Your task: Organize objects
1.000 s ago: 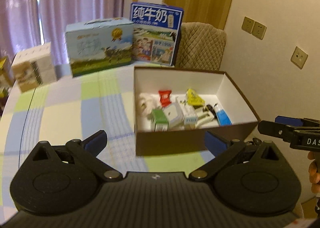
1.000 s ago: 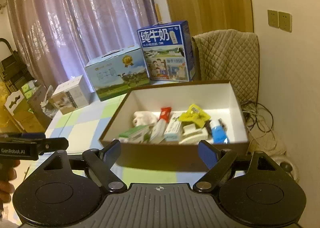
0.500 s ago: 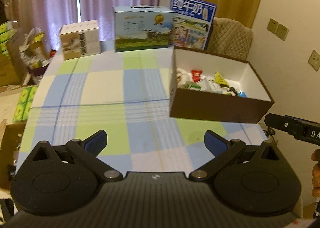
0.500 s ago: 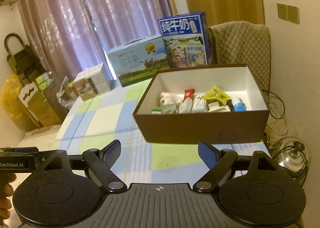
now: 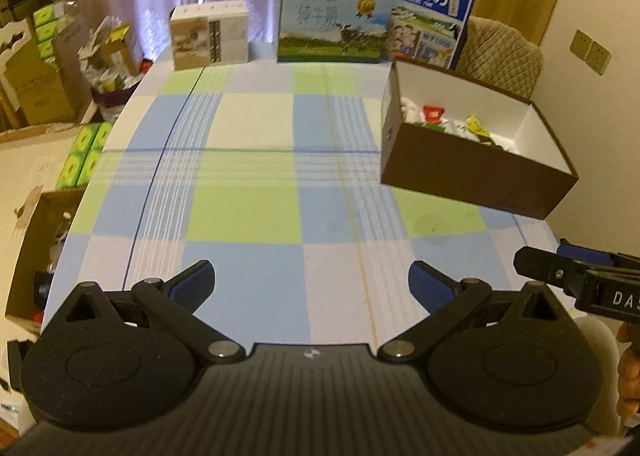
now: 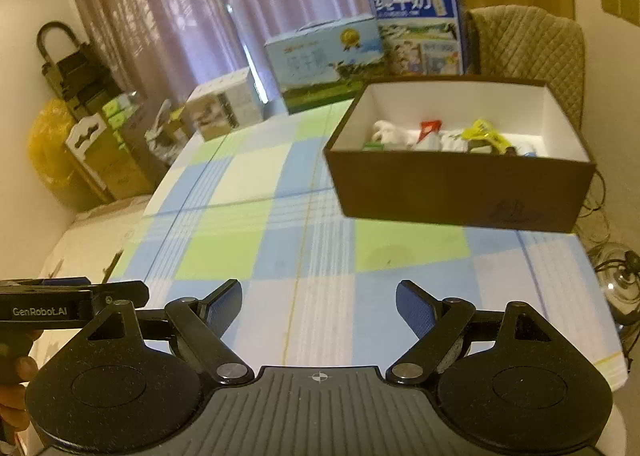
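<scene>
Table, covered with a checked cloth of blue, green and white: recorded as carrying one brown box at its right edge, toward the far right corner, white inside and without a lid. Small items were noted lying together in the box, among them a red packet, a yellow packet and something white and crumpled; the rest were too small to be told apart. Along the far edge three cartons were listed: a pale one at the left, a light blue milk carton in the middle, and a dark blue milk carton standing behind the brown box. The middle and near parts of the cloth were found bare of loose things. The left gripper was held above the near edge, its jaws spread wide and nothing between them; the right gripper was likewise held wide apart and unloaded, well short of the box. The sorting was judged to be finished or nearly so, since every small item in view lay inside the box and none was seen left on the cloth; whether any remained off the table could not be told.
</scene>
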Tool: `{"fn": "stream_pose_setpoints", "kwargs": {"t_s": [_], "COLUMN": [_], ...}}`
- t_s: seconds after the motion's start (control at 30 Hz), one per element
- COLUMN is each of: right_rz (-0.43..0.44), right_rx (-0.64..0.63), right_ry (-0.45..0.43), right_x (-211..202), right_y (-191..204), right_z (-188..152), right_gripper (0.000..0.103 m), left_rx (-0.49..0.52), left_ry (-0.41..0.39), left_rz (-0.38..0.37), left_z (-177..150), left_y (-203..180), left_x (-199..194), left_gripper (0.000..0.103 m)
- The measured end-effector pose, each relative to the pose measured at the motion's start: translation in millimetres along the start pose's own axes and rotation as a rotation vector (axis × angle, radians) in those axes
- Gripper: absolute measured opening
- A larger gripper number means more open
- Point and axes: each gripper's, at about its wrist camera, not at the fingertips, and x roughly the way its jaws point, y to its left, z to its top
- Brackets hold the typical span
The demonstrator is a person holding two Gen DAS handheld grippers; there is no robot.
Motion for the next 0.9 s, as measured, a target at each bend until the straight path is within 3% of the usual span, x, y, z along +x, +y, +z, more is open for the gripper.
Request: {"fn": "stream_pose_setpoints", "kwargs": {"t_s": [0.4, 0.9], "right_rz": [0.026, 0.036], "right_rx": [-0.056, -0.086], "right_ry": [0.055, 0.095], "right_x": [12.1, 26.3], "right_y": [22.8, 32.4], "right_z": [-18.0, -28.9], "right_gripper": [0.081, 0.081], "left_rx": [-0.031, -0.059], "left_ry": [0.035, 0.054], "left_rz": [0.038, 0.052], "left_z": [-26.8, -36.8], "left_y": [22.1, 35.7], "left_x": [0.8, -0.7], "left_gripper": [0.102, 0.102]}}
